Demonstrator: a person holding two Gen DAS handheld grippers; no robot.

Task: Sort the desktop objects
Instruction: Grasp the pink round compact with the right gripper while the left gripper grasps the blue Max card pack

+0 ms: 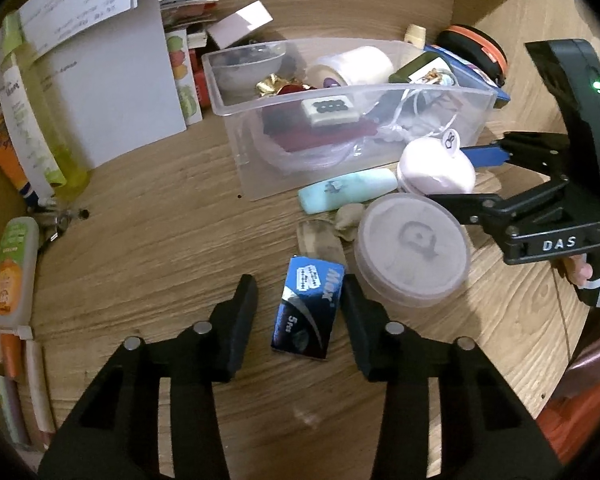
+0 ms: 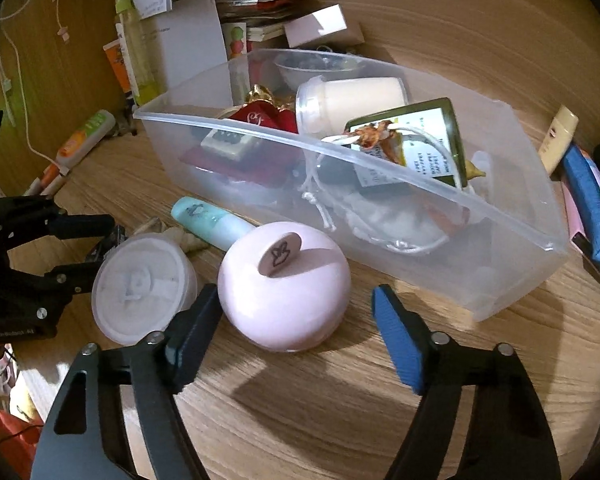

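Note:
A small blue razor-blade box [image 1: 306, 312] lies flat on the wooden desk between the black fingers of my left gripper [image 1: 300, 284]. The right finger is at its edge and a gap shows on the left, so the gripper is open. A round pink case [image 2: 284, 284] with a small tab on top sits between the blue-padded fingers of my right gripper [image 2: 296, 296], with a gap on the right side, so it is open too. Just behind stands a clear plastic bin [image 2: 300, 140] holding several small items. In the left wrist view the right gripper [image 1: 448, 176] straddles the pink case [image 1: 436, 168].
A round white lidded tub [image 1: 412, 256] and a mint tube [image 1: 348, 192] lie by the bin [image 1: 340, 96]. Papers and a yellow bottle [image 1: 48, 120] stand at the back left, and tubes [image 1: 12, 272] lie along the left edge. A blue pouch [image 2: 588, 200] lies right of the bin.

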